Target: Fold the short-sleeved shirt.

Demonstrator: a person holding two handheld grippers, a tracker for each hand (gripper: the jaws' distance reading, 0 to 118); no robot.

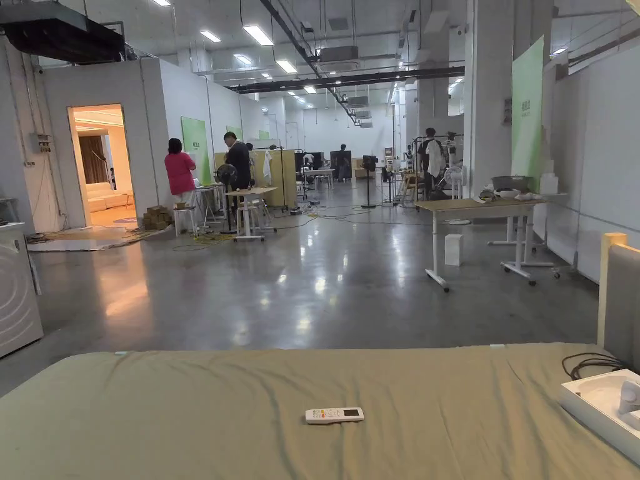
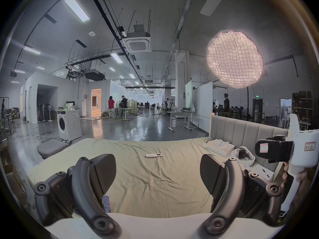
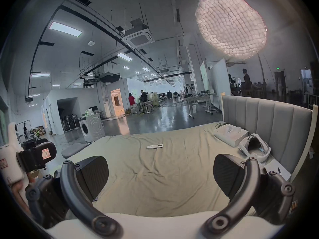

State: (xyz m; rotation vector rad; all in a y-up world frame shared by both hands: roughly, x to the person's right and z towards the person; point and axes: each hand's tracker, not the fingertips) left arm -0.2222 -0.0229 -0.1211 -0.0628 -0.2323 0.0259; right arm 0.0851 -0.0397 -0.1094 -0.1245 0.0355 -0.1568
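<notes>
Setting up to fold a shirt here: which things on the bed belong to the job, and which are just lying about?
For the job: left claw, right claw, both open; bed sheet as folding surface.

Lying about: remote, white box, headset, cable.

Small strip of pale lavender-blue fabric [image 2: 106,202], lower left of the left gripper view, near the bottom. Looks crumpled, lying at the near edge of the olive bed sheet [image 2: 155,182]. Mostly hidden, so I can't tell sleeves, collar, or whether it's the shirt.
</notes>
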